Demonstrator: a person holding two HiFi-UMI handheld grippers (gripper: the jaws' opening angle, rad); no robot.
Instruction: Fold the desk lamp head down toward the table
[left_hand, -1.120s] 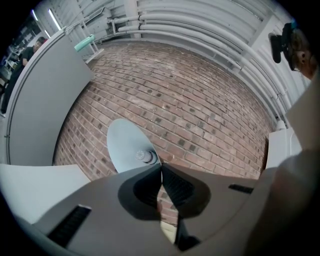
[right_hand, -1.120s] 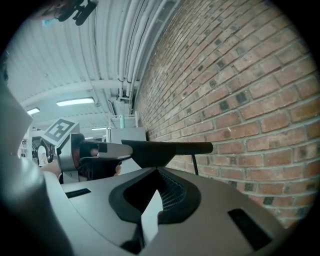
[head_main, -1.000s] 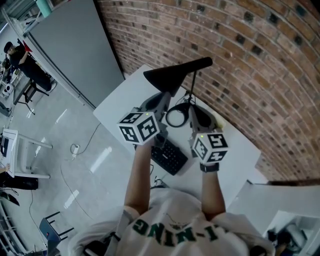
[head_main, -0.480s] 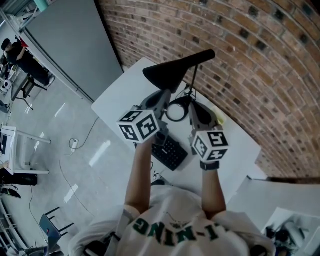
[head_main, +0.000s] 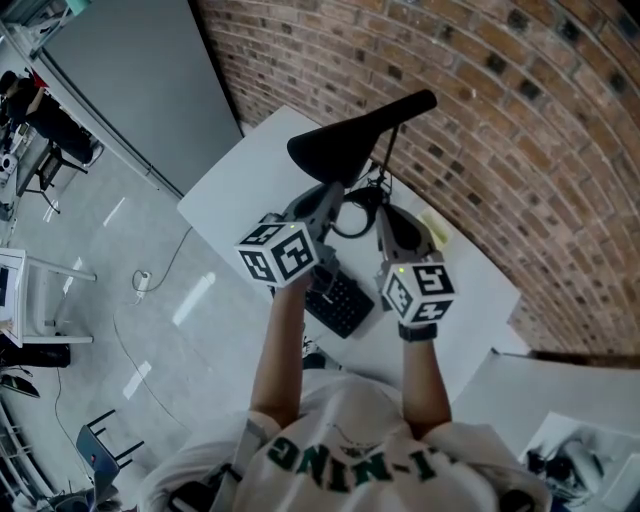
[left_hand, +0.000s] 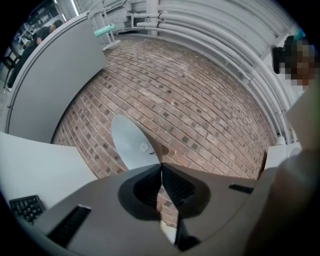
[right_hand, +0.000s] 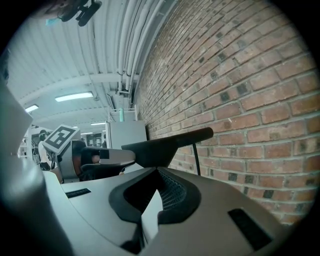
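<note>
White table (head_main: 235, 185) carries a black keyboard (head_main: 340, 305) and desk lamp (head_main: 345, 145).

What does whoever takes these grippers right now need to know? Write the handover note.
Left gripper: fingers shut, empty, below the lamp head, facing its pale underside.
Right gripper: fingers shut, empty, aimed at the head near its thin stem.
Lamp stands on the white table by the brick wall, keyboard in front.
Done: nothing visible; head is up, roughly level.
To do: push or grip the head and fold it down toward the table.
</note>
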